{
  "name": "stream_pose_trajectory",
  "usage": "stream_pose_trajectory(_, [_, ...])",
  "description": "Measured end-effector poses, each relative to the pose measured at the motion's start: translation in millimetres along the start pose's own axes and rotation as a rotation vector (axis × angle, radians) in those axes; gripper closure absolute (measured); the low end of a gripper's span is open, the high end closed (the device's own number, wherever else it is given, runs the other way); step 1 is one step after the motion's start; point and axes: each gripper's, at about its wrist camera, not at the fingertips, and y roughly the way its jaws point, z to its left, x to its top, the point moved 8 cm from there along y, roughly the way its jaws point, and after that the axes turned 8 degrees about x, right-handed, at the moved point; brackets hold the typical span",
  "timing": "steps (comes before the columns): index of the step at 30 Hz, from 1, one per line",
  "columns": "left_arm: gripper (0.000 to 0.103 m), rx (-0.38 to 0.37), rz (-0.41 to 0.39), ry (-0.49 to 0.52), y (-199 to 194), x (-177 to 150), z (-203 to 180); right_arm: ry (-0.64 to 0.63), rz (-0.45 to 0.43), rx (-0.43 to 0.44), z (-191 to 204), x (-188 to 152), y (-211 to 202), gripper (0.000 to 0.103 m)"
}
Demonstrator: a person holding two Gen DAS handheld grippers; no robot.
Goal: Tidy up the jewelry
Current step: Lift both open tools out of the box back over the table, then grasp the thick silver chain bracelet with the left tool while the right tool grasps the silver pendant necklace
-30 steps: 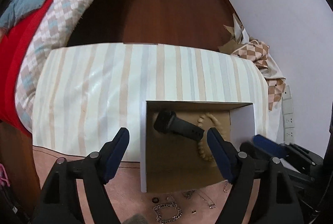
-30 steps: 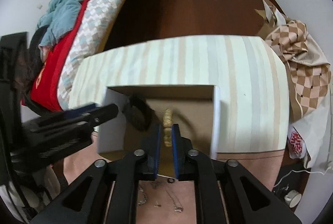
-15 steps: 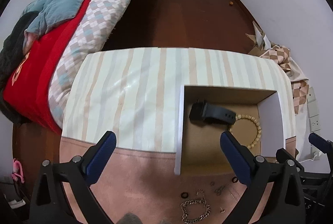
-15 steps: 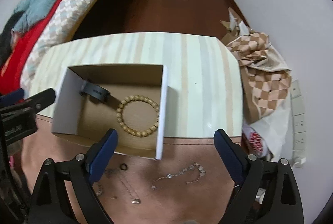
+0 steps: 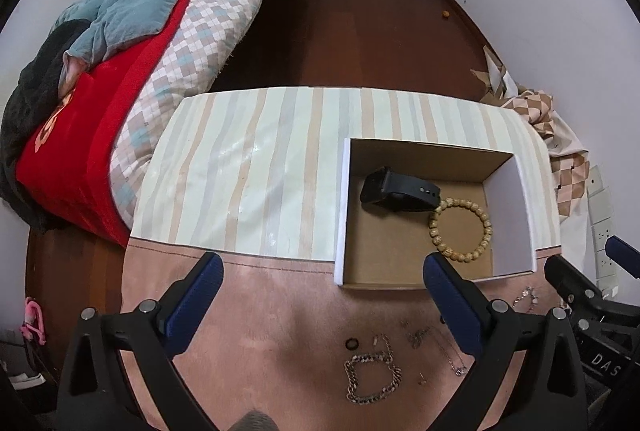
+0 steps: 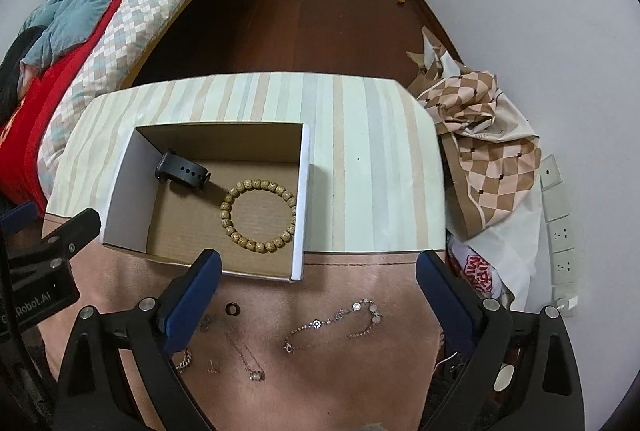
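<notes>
Both my left tongs (image 5: pixel 322 305) and right tongs (image 6: pixel 318 289) gape wide, empty, above the open cardboard box (image 6: pixel 306 191) keeping the wooden bead bracelet (image 6: pixel 259 215) corralled; the silver chain bracelet (image 6: pixel 336 323) awaits.

The left gripper (image 5: pixel 324 275) hangs over the table with its blue-padded jaws spread wide and nothing between them. Beyond it an open cardboard box (image 5: pixel 342 207) sits on the striped cloth (image 5: pixel 248 167), holding a black smartwatch (image 5: pixel 398 187) and a wooden bead bracelet (image 5: pixel 460 227), the two touching. On the pink surface (image 5: pixel 280 307) in front of the box lie a chunky silver chain bracelet (image 5: pixel 372 377), a small dark ring (image 5: pixel 351 343) and some fine chains (image 5: pixel 452 355). The right gripper (image 5: pixel 600 271) shows at the right edge. A bed (image 5: pixel 132 43) stands to the left.
</notes>
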Motion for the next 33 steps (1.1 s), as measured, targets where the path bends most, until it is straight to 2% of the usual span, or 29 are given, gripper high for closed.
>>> stream_pose_trajectory(4, [0.001, -0.002, -0.023, -0.006, -17, -3, 2, -0.009, -0.049, -0.019, 0, 0, -24, 0.004])
stream_pose_trajectory(13, [0.001, -0.009, -0.132, -0.018, -77, -12, 9, -0.027, -0.169, -0.042, 4, -4, -91, 0.004])
stream_pose_trajectory(24, [0.001, -0.022, -0.218, -0.037, -136, -26, 20, -0.024, -0.267, -0.036, 10, -23, -158, 0.004])
stream_pose_trajectory(30, [0.001, 0.003, -0.246, -0.074, -143, -31, 30, -0.014, -0.303, -0.001, 15, -32, -181, 0.004])
stream_pose_trajectory(33, [0.001, 0.014, -0.23, -0.095, -128, -41, 37, 0.012, -0.273, 0.029, 12, -42, -169, 0.004])
